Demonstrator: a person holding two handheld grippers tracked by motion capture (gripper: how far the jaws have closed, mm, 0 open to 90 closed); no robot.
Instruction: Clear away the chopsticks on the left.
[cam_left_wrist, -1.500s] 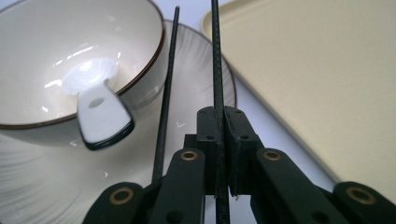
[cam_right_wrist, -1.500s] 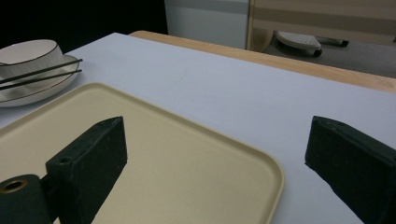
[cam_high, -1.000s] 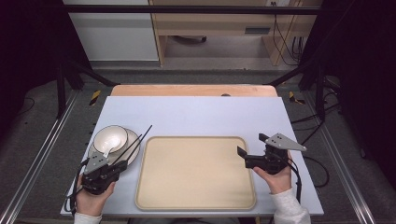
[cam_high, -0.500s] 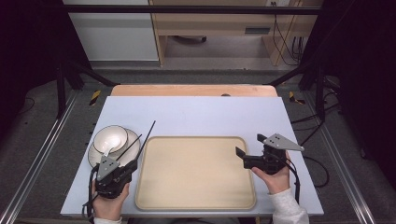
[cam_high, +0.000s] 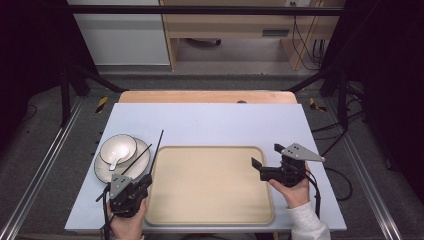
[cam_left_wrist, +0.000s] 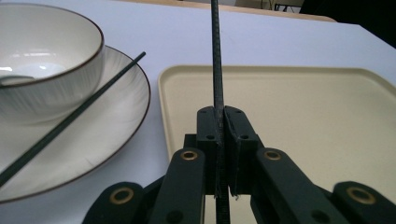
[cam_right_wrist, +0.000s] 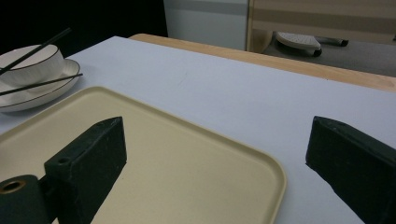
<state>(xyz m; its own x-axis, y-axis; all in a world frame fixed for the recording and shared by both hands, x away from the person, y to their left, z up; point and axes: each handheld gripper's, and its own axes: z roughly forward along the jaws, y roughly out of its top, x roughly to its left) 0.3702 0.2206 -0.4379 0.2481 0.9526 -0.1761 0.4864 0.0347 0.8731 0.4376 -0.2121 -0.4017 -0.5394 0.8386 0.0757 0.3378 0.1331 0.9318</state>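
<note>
My left gripper (cam_high: 141, 182) (cam_left_wrist: 223, 114) is shut on a thin black chopstick (cam_high: 155, 151) (cam_left_wrist: 215, 56), near the table's front left. The stick points away from me along the left edge of the beige tray (cam_high: 210, 210) (cam_left_wrist: 303, 116). A second chopstick (cam_high: 135, 166) (cam_left_wrist: 79, 116) rests slanted across the white plate (cam_high: 102, 172) (cam_left_wrist: 116, 121). On that plate stands a white bowl (cam_high: 118, 147) (cam_left_wrist: 46, 70) with a spoon (cam_high: 114, 162) in it. My right gripper (cam_high: 259, 170) (cam_right_wrist: 215, 144) hangs open over the tray's right edge (cam_right_wrist: 187, 154), with nothing between its jaws.
The pale blue table top (cam_high: 215, 122) stretches behind the tray, with a wooden strip (cam_high: 200, 96) along its far edge. Bowl and plate (cam_right_wrist: 42, 93) lie far left in the right gripper view. Metal rails and cables run beside the table.
My left gripper has shifted right and a little toward me, carrying the chopstick toward the tray's left edge. The right gripper has barely moved.
</note>
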